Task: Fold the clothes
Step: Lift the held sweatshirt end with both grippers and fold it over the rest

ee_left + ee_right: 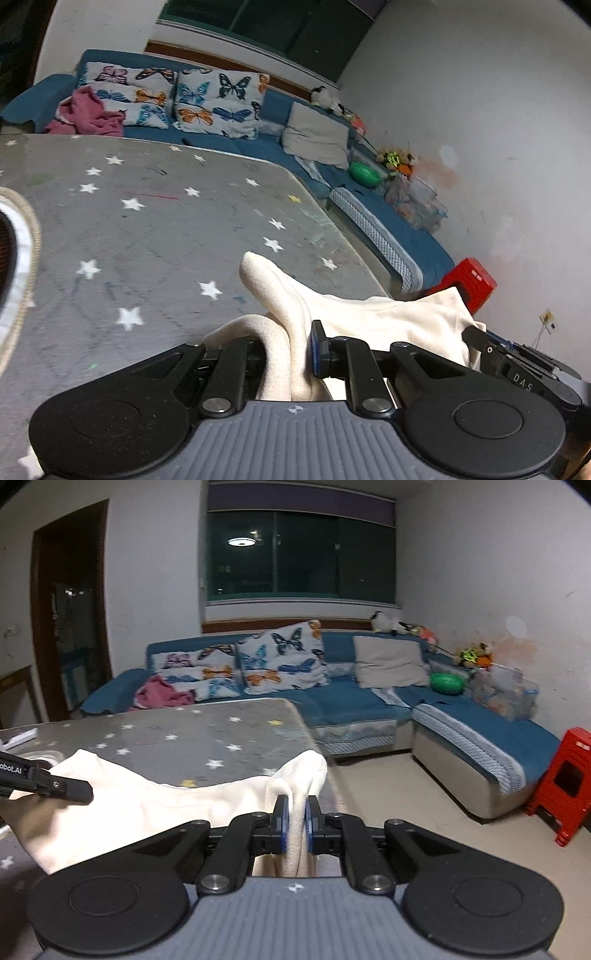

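A cream fleece garment [388, 325] hangs stretched between my two grippers above the grey star-print table [147, 229]. My left gripper [288, 354] is shut on one bunched corner of it, the cloth standing up between the jaws. My right gripper [295, 823] is shut on the other corner [299, 775] near the table's right edge. The garment [147, 812] sags between them. In the right wrist view the left gripper's finger [55, 788] shows at the left. In the left wrist view the right gripper [491, 350] shows at the right.
A blue corner sofa [351, 698] with butterfly cushions [284, 657] and a pink cloth [162, 694] stands behind the table. A red plastic stool [565, 786] stands on the floor at the right. A woven basket rim [22, 258] sits at the table's left.
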`<state>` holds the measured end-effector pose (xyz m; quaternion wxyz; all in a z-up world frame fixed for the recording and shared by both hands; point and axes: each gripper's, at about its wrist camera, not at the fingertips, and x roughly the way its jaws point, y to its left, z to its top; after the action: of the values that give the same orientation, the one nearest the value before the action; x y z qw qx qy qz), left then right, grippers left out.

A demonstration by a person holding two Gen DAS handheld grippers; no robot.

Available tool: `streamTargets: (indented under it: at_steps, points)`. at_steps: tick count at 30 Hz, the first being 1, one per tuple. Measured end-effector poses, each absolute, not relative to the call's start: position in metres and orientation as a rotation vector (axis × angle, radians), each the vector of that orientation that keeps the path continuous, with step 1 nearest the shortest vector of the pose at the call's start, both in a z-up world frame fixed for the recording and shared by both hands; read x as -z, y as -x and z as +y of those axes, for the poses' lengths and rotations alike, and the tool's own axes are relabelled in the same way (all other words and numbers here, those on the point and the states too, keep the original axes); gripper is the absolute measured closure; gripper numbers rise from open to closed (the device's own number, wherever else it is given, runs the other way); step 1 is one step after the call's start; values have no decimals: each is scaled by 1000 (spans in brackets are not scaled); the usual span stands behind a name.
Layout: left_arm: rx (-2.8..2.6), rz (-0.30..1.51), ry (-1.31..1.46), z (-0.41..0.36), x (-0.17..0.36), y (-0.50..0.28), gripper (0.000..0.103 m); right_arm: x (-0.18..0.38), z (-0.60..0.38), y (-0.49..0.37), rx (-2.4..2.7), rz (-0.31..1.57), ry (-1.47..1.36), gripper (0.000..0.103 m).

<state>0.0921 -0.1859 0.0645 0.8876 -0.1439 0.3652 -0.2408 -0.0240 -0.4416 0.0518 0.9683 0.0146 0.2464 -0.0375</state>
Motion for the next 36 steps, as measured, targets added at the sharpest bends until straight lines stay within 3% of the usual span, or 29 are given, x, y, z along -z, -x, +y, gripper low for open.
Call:
streamTargets:
  at_steps: [7, 10, 13, 27, 36]
  points:
    - [470, 842, 208, -201, -33, -98, 82, -19, -458, 12, 136, 581, -28, 95]
    - [438, 852, 173, -196, -27, -97, 63, -10, -462, 10, 163, 601, -25, 93]
    - [405, 828, 146, -189, -31, -96, 60, -15, -462, 12, 142, 586, -35, 93]
    - [394, 777, 107, -195, -37, -120, 72, 8, -439, -31, -14, 660, -109, 93]
    - [374, 816, 146, -178, -25, -136, 67, 19, -440, -36, -2, 675, -104, 90]
